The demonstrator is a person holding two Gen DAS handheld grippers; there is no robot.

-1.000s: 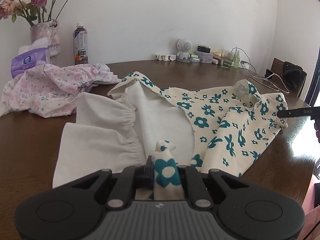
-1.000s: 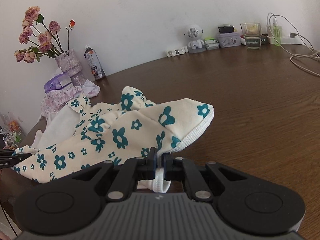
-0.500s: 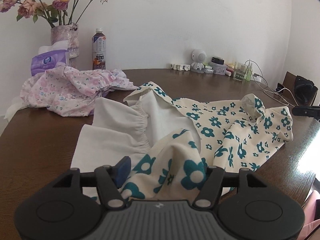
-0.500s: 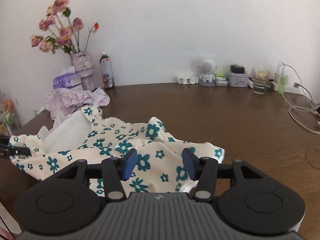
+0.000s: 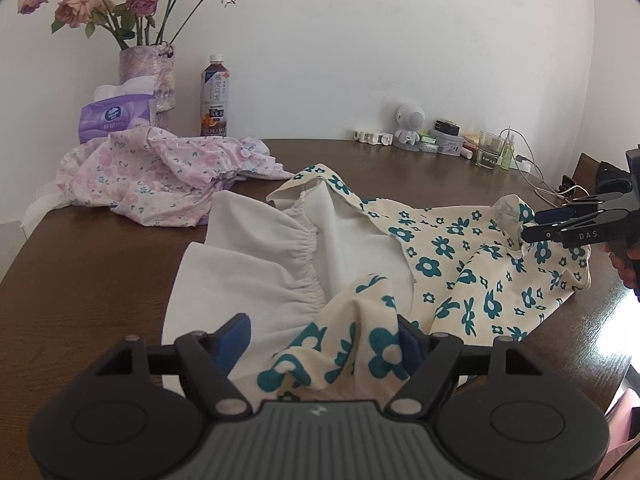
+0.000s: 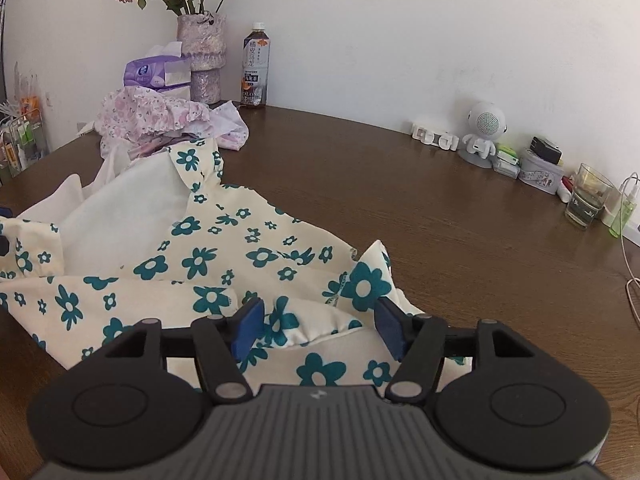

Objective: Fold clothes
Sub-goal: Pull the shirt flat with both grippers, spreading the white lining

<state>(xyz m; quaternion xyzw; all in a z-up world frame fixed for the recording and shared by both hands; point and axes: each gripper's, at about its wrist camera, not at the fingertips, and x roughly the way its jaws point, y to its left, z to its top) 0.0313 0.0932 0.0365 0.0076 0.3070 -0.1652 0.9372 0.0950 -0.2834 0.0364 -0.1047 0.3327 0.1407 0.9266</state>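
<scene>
A cream garment with teal flowers lies rumpled on the brown table, its plain white inside turned up on the left. My left gripper is open, with a raised fold of the cloth resting loose between its blue pads. My right gripper is open too, over the garment's near corner. In the left wrist view the right gripper shows at the far right edge, above the cloth.
A pink floral garment is heaped at the back left, by a tissue pack, a vase of roses and a bottle. Small items, a glass and cables line the back right.
Both grippers were shut on the flowered garment one second ago; both have opened and let it drop onto the table. The cloth now lies slack.
</scene>
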